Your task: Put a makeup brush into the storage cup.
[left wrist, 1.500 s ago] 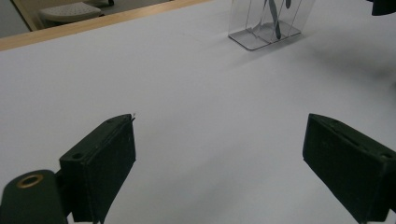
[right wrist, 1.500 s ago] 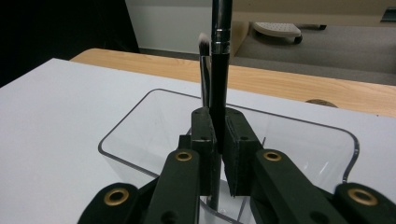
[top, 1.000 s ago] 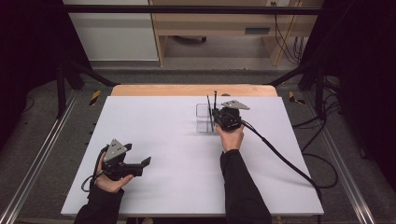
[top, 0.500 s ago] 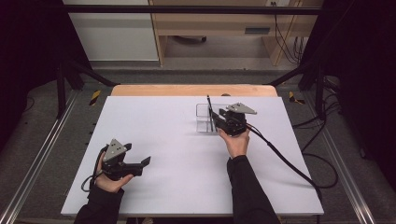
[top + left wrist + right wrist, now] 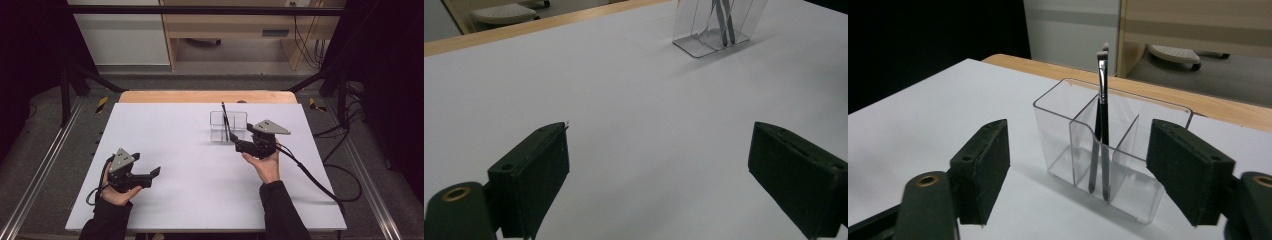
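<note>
Brush (image 5: 1102,100) stands in the middle slot of the clear organizer (image 5: 228,126), leaning on a divider, bristles up; organizer sits on the white bench (image 5: 190,165) toward 1 o'clock from its centre. Right claw (image 5: 235,145) is just at the organizer's 5 o'clock, jaws just been opening, released, nothing between them. Step reads as letting go and backing out: pull straight away, keep jaws wide, don't clip the organizer wall or tip the brush. Right hand palm-up under the body, pointing at 10 o'clock. Left claw (image 5: 156,171) idles open at 7 o'clock, hand resting low.
</note>
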